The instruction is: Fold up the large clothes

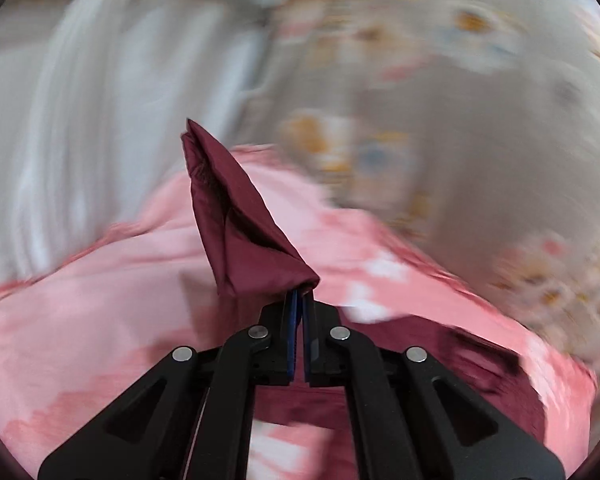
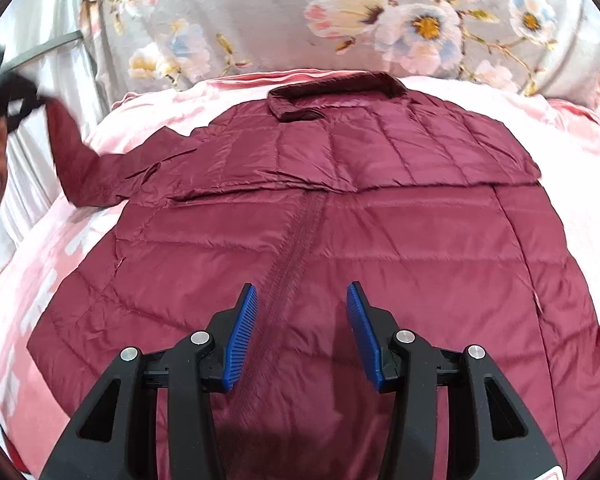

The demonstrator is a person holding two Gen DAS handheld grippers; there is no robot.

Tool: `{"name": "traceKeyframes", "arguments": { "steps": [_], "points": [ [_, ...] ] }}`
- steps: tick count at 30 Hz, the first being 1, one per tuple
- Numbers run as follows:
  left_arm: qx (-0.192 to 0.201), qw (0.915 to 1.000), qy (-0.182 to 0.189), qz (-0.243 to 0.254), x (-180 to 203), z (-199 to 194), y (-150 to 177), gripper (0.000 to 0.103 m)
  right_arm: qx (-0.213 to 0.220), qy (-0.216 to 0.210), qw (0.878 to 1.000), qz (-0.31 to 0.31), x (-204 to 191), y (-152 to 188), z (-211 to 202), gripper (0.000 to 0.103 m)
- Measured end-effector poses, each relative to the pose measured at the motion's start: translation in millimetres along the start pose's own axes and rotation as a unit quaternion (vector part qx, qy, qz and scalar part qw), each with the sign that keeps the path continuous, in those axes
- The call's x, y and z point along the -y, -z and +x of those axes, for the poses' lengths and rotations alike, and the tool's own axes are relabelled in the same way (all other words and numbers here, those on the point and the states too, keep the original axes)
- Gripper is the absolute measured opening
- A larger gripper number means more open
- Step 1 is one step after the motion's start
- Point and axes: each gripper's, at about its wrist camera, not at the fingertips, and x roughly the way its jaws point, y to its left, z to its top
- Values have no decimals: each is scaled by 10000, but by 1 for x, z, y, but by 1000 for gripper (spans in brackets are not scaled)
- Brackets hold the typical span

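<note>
Folding looks half done: jacket [image 2: 340,208] right sleeve [image 2: 440,140] seems folded; left gripper [image 1: 300,300] clamps left sleeve [image 1: 236,216] at upper left; right gripper [image 2: 302,308] hovers wide.

I'm seeing heavy motion blur smearing everything beyond my left fingers [image 1: 296,320]. Past my right fingers [image 2: 240,332], soft even light is keeping things sharp, edges bending.

Bed surface: pink patterned blanket [image 2: 52,276] over grey floral sheet [image 2: 260,12]. White pleated fabric [image 1: 80,120] at left edge. Lighting soft, even.
</note>
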Motion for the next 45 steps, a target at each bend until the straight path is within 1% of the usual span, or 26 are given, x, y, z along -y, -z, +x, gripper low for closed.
{"name": "traceKeyframes", "arguments": {
  "steps": [2, 5, 7, 8, 9, 11, 15, 19, 21, 23, 24, 25, 26, 27, 28, 29, 30, 31, 32, 34, 36, 38, 41, 43, 44, 45],
  "points": [
    [-92, 9990, 347, 259, 45, 0, 5, 1, -2, 47, 10000, 44, 5, 4, -4, 47],
    [-291, 9941, 741, 733, 119, 7, 29, 1, -5, 85, 9999, 115, 15, 11, -12, 47],
    [-466, 9903, 883, 963, 155, 16, 47, 1, 2, 118, 9998, 165, 23, 14, -17, 47],
    [-568, 9885, 942, 1040, 165, 19, 57, 1, 3, 138, 9997, 197, 27, 16, -19, 47],
    [-757, 9856, 1004, 1135, 184, 28, 72, 1, 4, 164, 9996, 228, 32, 17, -21, 47],
    [-956, 9820, 1065, 1234, 200, 34, 96, 1, 2, 205, 9994, 291, 39, 19, -24, 47],
    [-1460, 9718, 1162, 1442, 233, 51, 150, 1, 8, 278, 9988, 407, 53, 22, -28, 47],
    [-1796, 9624, 1234, 1622, 256, 58, 197, 1, 8, 322, 9983, 481, 62, 22, -29, 47],
    [-1965, 9576, 1275, 1676, 265, 62, 215, 2, 8, 335, 9981, 515, 66, 21, -30, 47],
    [-2162, 9525, 1384, 1637, 268, 65, 228, 6, 43, 372, 9978, 553, 70, 19, -31, 47],
    [-2203, 9518, 1430, 1587, 267, 65, 231, 15, 68, 378, 9976, 578, 73, 16, -33, 48],
    [-2213, 9516, 1501, 1514, 263, 63, 233, 29, 130, 385, 9973, 617, 78, 11, -35, 52],
    [-2181, 9522, 1594, 1430, 257, 58, 231, 37, 180, 378, 9970, 651, 82, 6, -36, 55],
    [-2118, 9536, 1667, 1341, 252, 53, 228, 52, 218, 352, 9968, 685, 85, 0, -37, 55],
    [-2023, 9557, 1768, 1205, 242, 46, 222, 62, 266, 287, 9964, 748, 90, -10, -36, 56],
    [-1942, 9572, 1869, 1053, 231, 39, 215, 68, 305, 243, 9961, 788, 94, -18, -35, 57],
    [-1828, 9596, 1980, 806, 212, 31, 204, 77, 363, 200, 9957, 834, 99, -31, -31, 57],
    [-1763, 9618, 1977, 687, 199, 27, 197, 81, 379, 187, 9954, 855, 102, -40, -27, 59],
    [-1699, 9653, 1900, 560, 182, 25, 189, 81, 394, 161, 9951, 892, 105, -51, -21, 60],
    [-1716, 9707, 1660, 261, 153, 32, 176, 81, 405, 87, 9935, 1058, 113, -73, -3, 60],
    [-1796, 9717, 1501, -308, 112, 46, 166, 81, 344, -11, 9912, 1277, 119, -88, 18, 60],
    [-1902, 9688, 1381, -783, 77, 60, 160, 80, 189, -114, 9887, 1481, 124, -100, 42, 60],
    [-2102, 9588, 1231, -1462, 24, 80, 160, 79, 0, -217, 9854, 1688, 125, -110, 69, 60],
    [-2162, 9543, 1165, -1703, 3, 88, 161, 79, -80, -254, 9841, 1754, 122, -112, 82, 60],
    [-2198, 9515, 1152, -1818, -6, 92, 162, 78, -121, -311, 9832, 1796, 121, -113, 88, 51],
    [-2251, 9470, 1174, -1967, -14, 97, 165, 77, -151, -394, 9824, 1820, 120, -115, 92, 40]
  ]
}}
